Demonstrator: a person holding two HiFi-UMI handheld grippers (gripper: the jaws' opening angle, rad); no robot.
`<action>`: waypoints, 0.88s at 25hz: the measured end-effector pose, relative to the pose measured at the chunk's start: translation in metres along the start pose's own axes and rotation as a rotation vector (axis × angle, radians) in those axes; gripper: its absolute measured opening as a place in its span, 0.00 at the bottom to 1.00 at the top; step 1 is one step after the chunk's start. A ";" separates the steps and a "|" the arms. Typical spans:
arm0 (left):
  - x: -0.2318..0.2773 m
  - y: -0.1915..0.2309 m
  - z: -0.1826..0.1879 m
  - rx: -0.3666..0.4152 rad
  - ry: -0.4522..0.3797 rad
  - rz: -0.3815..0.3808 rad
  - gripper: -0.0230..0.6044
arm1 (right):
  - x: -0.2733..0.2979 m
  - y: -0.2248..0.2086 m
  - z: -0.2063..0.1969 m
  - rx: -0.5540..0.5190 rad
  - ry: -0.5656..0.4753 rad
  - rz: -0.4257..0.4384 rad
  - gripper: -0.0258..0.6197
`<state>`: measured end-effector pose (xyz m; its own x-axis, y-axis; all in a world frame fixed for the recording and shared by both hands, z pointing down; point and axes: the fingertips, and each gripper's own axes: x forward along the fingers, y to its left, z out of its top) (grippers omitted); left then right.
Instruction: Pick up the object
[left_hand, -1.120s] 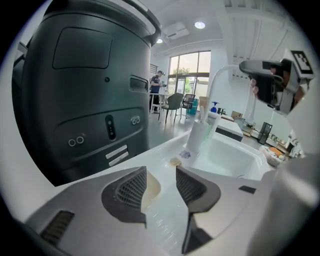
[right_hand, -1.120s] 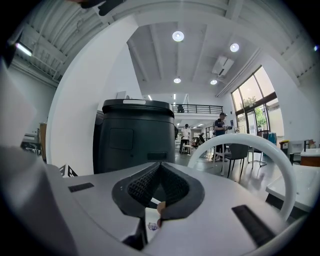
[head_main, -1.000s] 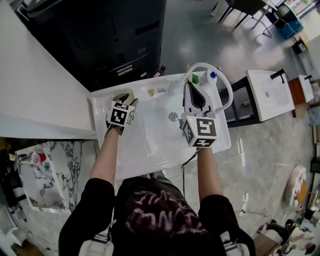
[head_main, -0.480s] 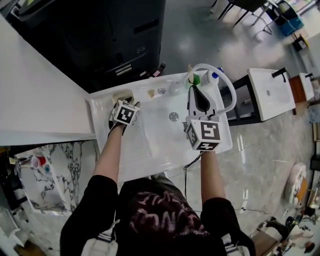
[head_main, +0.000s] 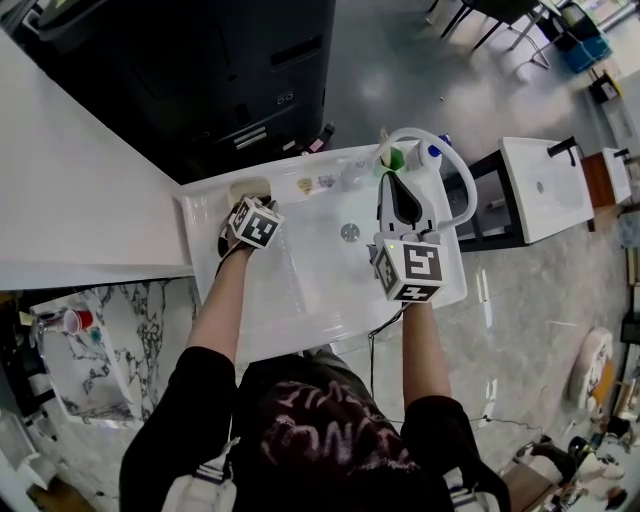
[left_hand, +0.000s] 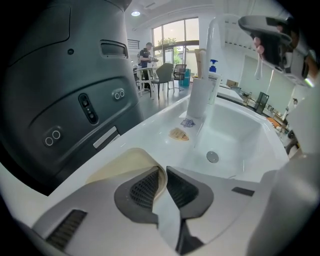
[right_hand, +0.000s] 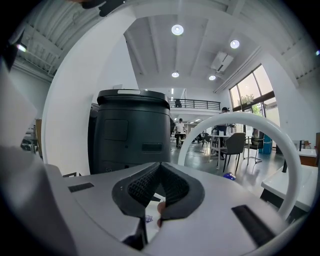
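Note:
A shallow cream dish sits on the far left corner of the white sink. My left gripper points steeply down at its near rim. In the left gripper view its jaws have just been closing, and the dark pads now pinch the thin edge of the cream dish. My right gripper hovers over the sink's right side under the white arched tap. In the right gripper view the right gripper has its pads meeting at the tips, with nothing held.
A small tan item and a bluish scrap lie on the ledge behind the basin. The drain is in the basin floor. A pump bottle stands by the tap. A large black machine stands behind the sink.
The left gripper has come down onto the cream dish's near rim and turned a little. The right gripper has hardly moved.

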<state>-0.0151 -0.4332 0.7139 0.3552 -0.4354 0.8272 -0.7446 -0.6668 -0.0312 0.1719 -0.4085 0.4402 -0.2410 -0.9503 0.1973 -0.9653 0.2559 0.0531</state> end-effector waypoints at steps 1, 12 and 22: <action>-0.001 0.000 0.000 -0.001 -0.002 -0.001 0.13 | 0.000 0.001 0.000 0.001 0.000 0.002 0.06; -0.030 0.003 0.012 -0.067 -0.106 0.020 0.11 | -0.005 0.008 0.004 0.010 -0.017 0.020 0.06; -0.087 0.002 0.031 -0.101 -0.243 0.054 0.11 | -0.019 0.026 0.017 0.024 -0.058 0.063 0.06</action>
<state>-0.0299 -0.4156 0.6243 0.4291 -0.6092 0.6668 -0.8145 -0.5802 -0.0059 0.1493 -0.3869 0.4209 -0.3058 -0.9414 0.1424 -0.9501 0.3115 0.0187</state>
